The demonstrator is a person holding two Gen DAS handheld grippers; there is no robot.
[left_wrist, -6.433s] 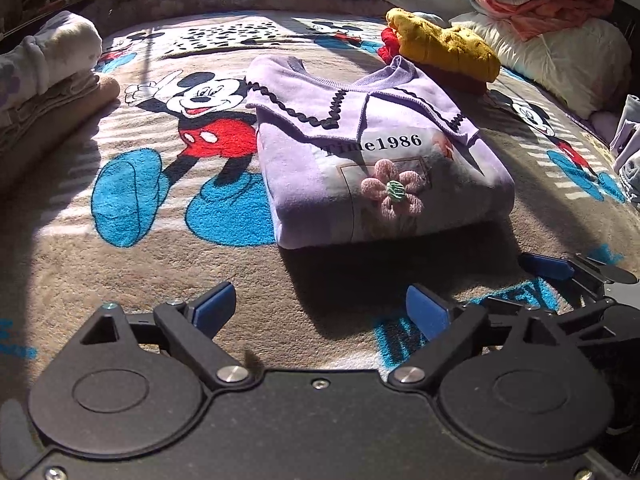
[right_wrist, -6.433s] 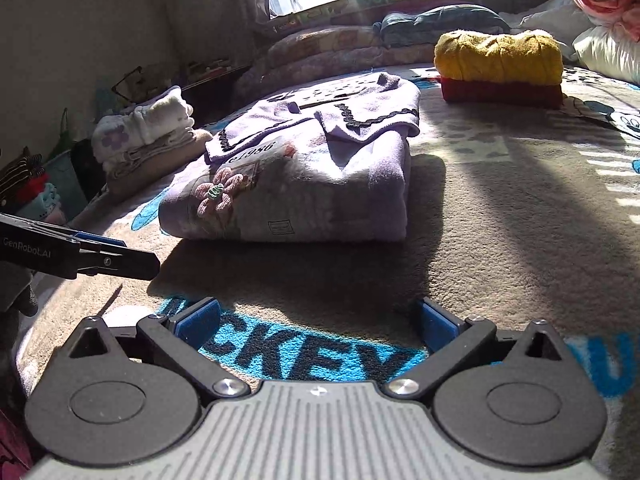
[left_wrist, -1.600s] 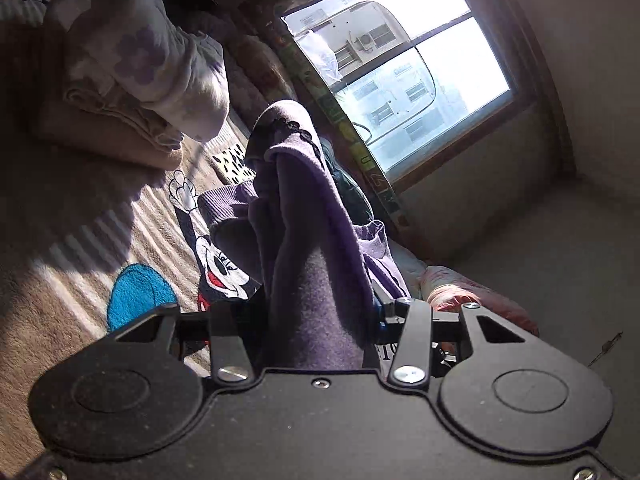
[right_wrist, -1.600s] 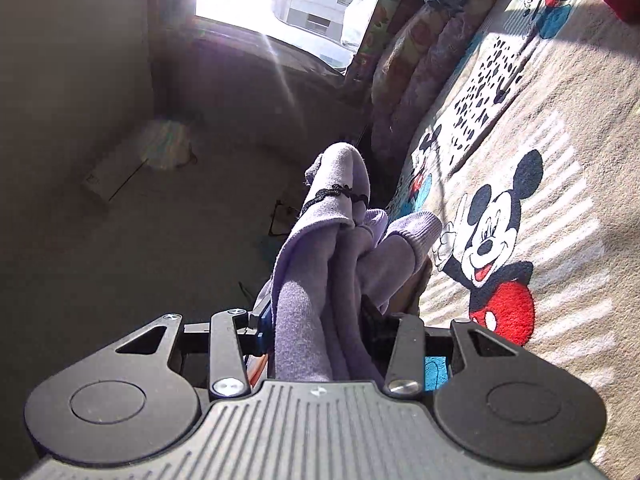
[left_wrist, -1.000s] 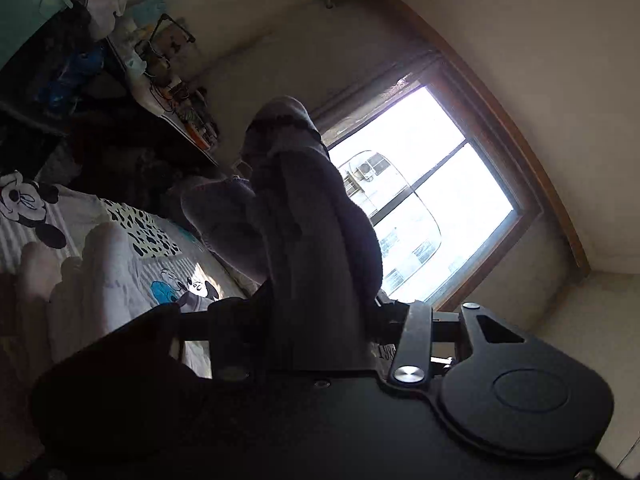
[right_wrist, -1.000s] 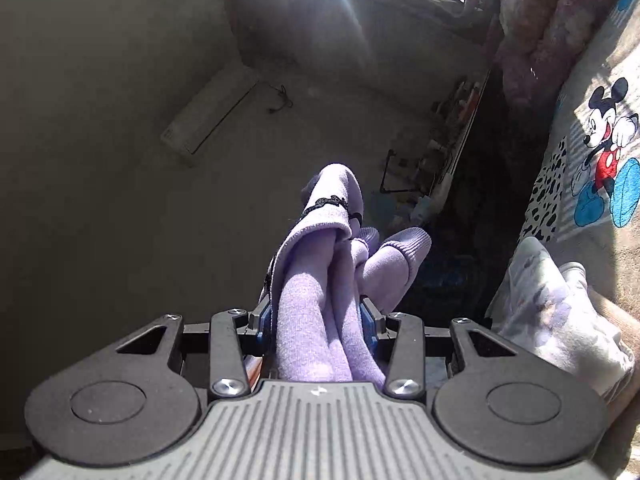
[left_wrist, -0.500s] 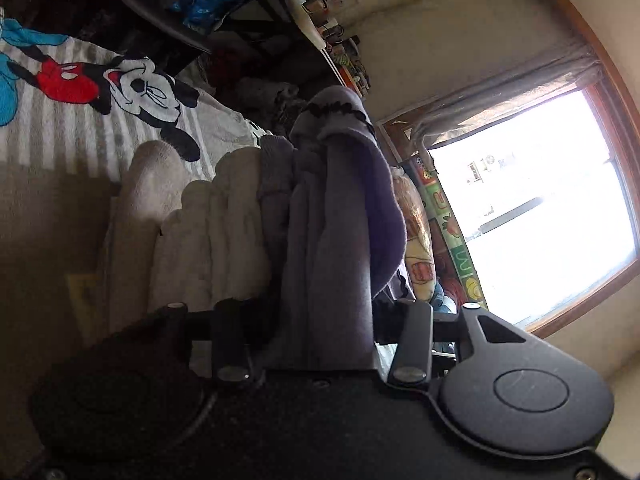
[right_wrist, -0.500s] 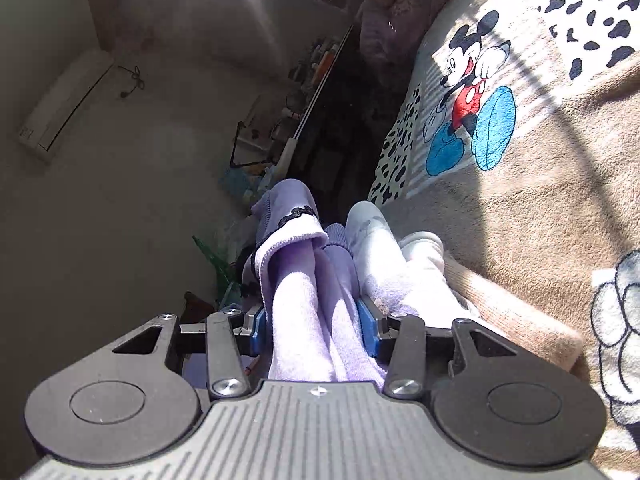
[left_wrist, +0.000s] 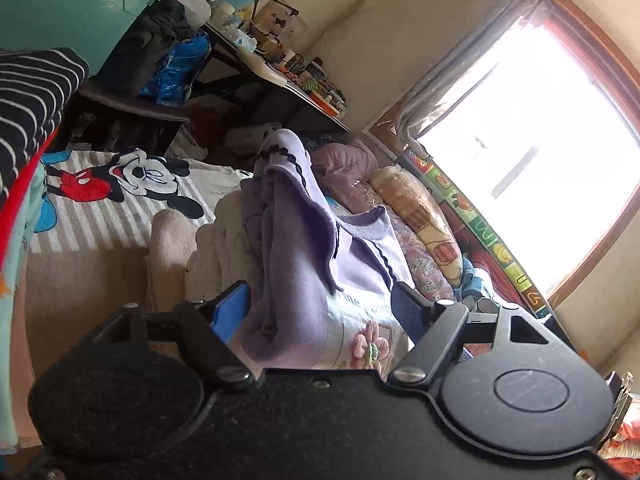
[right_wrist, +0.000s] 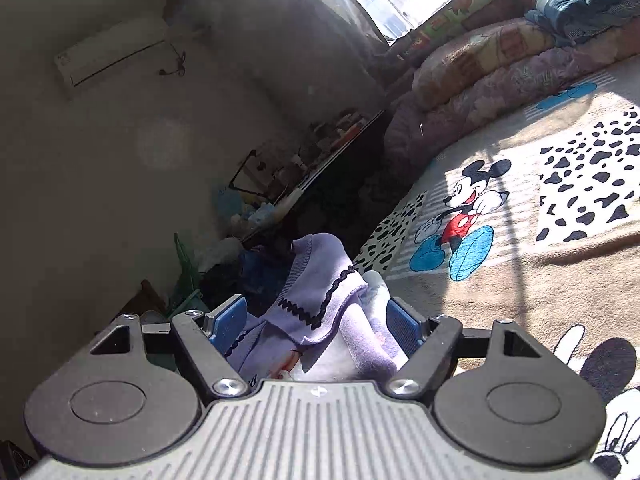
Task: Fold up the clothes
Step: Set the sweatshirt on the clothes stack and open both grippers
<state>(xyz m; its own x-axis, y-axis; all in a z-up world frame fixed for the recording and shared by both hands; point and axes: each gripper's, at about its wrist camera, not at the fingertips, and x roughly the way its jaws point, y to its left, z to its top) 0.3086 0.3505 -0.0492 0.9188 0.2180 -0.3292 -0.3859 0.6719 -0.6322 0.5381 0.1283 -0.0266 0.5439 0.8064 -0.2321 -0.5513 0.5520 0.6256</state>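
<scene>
The folded lilac sweater (left_wrist: 296, 248), with black wavy trim and a knitted flower, rests on a pile of folded white clothes (left_wrist: 216, 248) and beige clothes (left_wrist: 168, 240) at the bed's edge. My left gripper (left_wrist: 320, 308) is open, its blue pads standing wide on either side of the sweater's near end. In the right wrist view the sweater (right_wrist: 320, 276) lies the same way between the spread pads of my right gripper (right_wrist: 314, 324), which is also open. A bit of the white pile (right_wrist: 374, 280) shows past the collar.
The Mickey Mouse blanket (right_wrist: 500, 280) covers the bed. Rolled quilts (right_wrist: 500, 72) line the window side. Beyond the pile stand a cluttered dark desk (left_wrist: 280, 64) and a teal bin (left_wrist: 60, 12). A black-and-white striped garment (left_wrist: 28, 100) hangs at the far left.
Both grippers carried the sweater from the middle of the bed to the pile at its edge. Half a second ago both were shut on it; now both jaws stand apart.
</scene>
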